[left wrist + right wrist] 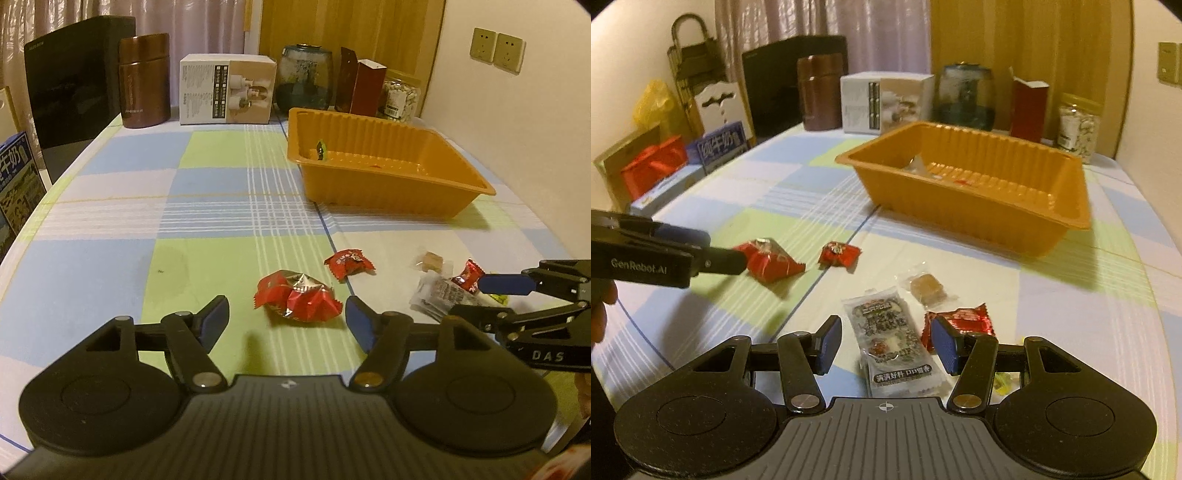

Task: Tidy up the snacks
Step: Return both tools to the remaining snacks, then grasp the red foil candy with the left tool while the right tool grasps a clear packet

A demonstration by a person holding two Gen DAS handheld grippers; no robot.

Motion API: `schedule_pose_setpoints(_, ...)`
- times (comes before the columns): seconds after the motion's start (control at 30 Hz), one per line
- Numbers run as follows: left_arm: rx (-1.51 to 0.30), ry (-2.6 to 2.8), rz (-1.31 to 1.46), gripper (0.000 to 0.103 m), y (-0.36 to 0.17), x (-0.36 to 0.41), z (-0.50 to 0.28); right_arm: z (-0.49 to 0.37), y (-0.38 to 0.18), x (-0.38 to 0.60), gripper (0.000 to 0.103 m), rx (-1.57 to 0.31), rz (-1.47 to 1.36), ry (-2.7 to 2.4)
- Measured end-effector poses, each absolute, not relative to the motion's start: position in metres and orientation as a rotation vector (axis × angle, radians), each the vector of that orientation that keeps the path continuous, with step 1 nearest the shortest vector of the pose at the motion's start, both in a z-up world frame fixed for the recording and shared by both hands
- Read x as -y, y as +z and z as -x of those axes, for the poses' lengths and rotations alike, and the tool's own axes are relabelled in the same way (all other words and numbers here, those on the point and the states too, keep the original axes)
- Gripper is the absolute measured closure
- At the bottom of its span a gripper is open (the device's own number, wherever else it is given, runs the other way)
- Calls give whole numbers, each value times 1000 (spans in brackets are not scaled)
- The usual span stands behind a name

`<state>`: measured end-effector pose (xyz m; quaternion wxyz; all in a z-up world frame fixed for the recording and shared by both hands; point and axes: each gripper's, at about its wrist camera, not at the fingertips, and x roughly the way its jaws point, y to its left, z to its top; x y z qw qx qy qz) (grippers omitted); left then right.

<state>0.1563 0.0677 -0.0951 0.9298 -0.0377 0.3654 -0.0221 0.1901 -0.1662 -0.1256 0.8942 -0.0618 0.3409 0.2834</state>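
The left gripper [286,319] hung wide open with nothing between its fingers, a crumpled red-and-silver foil snack [296,298] lying on the checked tablecloth [110,236] just ahead of the gap. The right gripper [884,345] was likewise spread wide and empty, straddling a long grey-black printed packet [897,349], while its right blue pad [943,345] overlapped a shiny red candy wrapper [964,319].

Past the packet lay a clear wrapper holding one brown sweet [927,286], and off to the left a second, smaller red foil snack [837,253]. That made five loose snacks fully in sight: three red, one grey-black, one clear. A scrap of yellow-green wrapper [1003,382] peeked out behind the right gripper's linkage, too hidden to identify.

Farther back stood the single orange ribbed tray [1034,236], holding a few wrapped pieces whose number could not be told behind its wall.

Along the rear edge, blurred, stood a brown flask [144,81], white box [227,88], dark glass jar [306,79], red carton [364,86] and nut jar [399,98].
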Motion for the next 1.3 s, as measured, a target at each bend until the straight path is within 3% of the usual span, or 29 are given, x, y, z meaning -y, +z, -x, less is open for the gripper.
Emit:
schedule_pose_setpoints(0.67,-759,-41,78,29,-104,-70,-171,-202,-142,149,49,-768,149,588)
schedule_pose_setpoints(0.73,-757,-43,73,29,-104,-69,-173,-202,-142,145,53,-761,165,592)
schedule_pose_setpoints(0.77,-756,-45,68,29,-105,-68,-174,-202,-142,144,63,-758,171,588)
schedule_pose_setpoints(1.3,-791,-63,0,32,-122,-55,-192,-198,-132,156,64,-737,99,545)
